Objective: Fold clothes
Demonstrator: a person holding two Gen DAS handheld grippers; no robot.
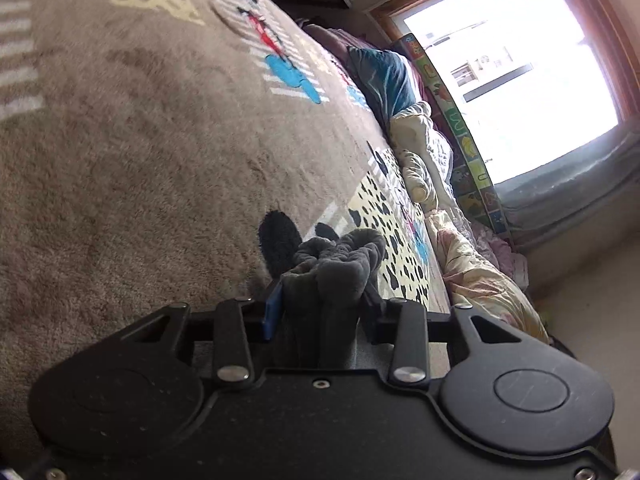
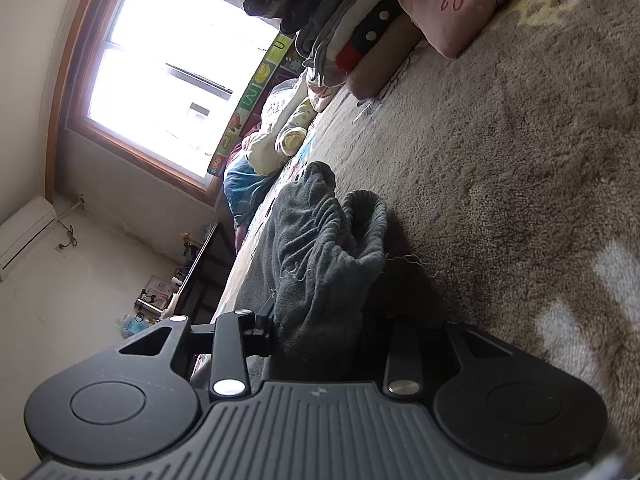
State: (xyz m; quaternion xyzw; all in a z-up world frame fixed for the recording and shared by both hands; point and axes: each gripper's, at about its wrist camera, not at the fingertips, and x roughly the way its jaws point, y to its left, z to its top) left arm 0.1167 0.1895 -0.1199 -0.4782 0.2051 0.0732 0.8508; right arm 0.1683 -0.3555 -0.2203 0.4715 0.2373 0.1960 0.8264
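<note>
The left gripper (image 1: 320, 300) is clamped on a bunched fold of the grey fleece garment (image 1: 340, 264), which lies on the brown plush blanket (image 1: 140, 160). The right gripper (image 2: 320, 328) likewise pinches the garment's gathered edge (image 2: 320, 248), just above the blanket (image 2: 500, 180). Farther along the blanket lies a cream rolled quilt (image 2: 292, 138), then a teal cushion (image 1: 384, 80). A stack of folded clothes (image 2: 340, 28) and a pink pillow (image 2: 452, 4) lie at its far edge. Beyond the blanket is a bright window (image 1: 512, 68).

bed blanket (image 1: 140, 160) | window (image 1: 512, 72) | AC unit (image 2: 24, 232) | pink pillow (image 2: 448, 4)
</note>
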